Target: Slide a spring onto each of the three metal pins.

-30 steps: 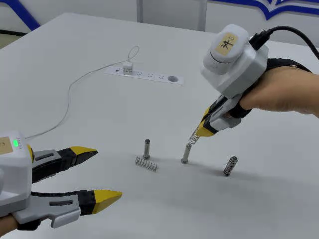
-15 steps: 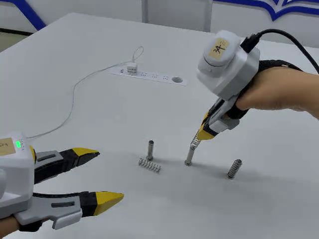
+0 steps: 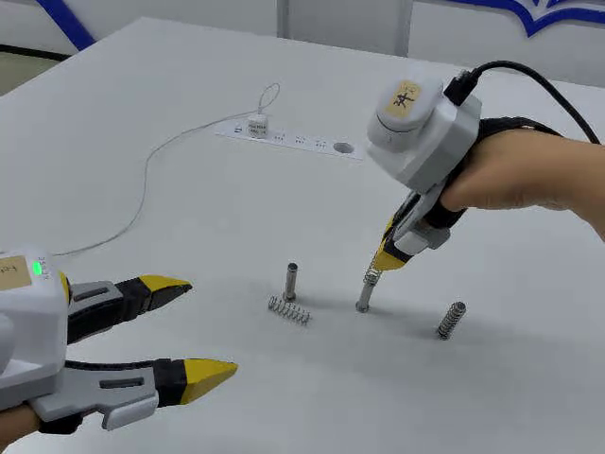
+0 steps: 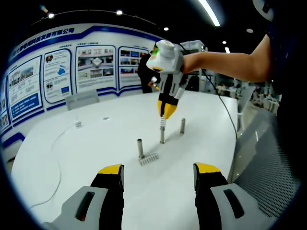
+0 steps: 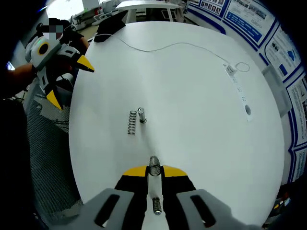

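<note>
The left gripper (image 3: pixel 210 326) is hovering nearest, low over the white table (image 3: pixel 142 95), its yellow-tipped jaws standing wide apart and gripping nothing; in the left gripper view, that same gap (image 4: pixel 158 168) is framing bare tabletop. Just beyond it, a loose spring (image 3: pixel 289 310) is lying on its side, right beside the foot of a bare pin (image 3: pixel 291 281) that is standing upright. To the right of those, the right gripper (image 3: pixel 388 260) is pointing steeply down with its jaws pinching narrowly on a held spring (image 3: pixel 372 276), whose lower end is meeting the top of the middle pin (image 3: pixel 363 301). The right gripper view is showing this spring (image 5: pixel 154 166) clamped between the yellow tips with the pin (image 5: pixel 157 205) below it. Farther right, a third spring (image 3: pixel 451 321) is standing on end, leaning slightly; the pin inside it is not showing clearly. At the far side, a power strip (image 3: pixel 288 140) is lying flat, its thin cable (image 3: pixel 142 189) trailing leftward.
</note>
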The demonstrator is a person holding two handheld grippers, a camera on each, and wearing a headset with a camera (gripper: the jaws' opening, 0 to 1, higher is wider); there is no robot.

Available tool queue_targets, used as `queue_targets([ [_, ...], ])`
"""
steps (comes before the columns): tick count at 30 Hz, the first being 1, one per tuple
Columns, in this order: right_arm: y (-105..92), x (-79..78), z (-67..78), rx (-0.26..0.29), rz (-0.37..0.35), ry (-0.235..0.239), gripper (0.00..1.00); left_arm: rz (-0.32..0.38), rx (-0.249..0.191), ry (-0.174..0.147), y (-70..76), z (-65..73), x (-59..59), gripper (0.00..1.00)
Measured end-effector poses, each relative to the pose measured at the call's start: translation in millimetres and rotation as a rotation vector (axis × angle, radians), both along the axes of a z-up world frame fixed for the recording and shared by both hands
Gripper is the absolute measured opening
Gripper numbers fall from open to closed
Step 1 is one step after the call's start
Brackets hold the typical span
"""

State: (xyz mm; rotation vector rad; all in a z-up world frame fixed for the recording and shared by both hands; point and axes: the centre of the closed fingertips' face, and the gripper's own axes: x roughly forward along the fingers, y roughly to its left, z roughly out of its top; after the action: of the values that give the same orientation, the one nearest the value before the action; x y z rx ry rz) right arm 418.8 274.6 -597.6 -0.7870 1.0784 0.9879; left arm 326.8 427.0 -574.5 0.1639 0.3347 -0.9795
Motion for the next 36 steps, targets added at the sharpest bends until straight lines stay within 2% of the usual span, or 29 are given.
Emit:
queue_targets([
  [15,-0.2,-4.7,-31.6,-0.035,-0.028,0.044,0.12,0.002,0.000,-0.001,0.7,0.1,-0.5,0.60],
  [19,0.6,-10.6,-38.2,-0.051,-0.023,0.047,0.12,0.004,-0.001,0.000,1.8,-0.4,-0.5,0.60],
  [30,0.1,-18.2,-45.0,-0.052,-0.016,0.051,0.12,0.003,-0.004,-0.001,2.0,-0.1,0.4,0.60],
  [36,-0.4,-16.1,-44.0,-0.033,-0.003,0.029,0.19,-0.002,-0.002,-0.002,0.8,0.2,-0.1,0.60],
])
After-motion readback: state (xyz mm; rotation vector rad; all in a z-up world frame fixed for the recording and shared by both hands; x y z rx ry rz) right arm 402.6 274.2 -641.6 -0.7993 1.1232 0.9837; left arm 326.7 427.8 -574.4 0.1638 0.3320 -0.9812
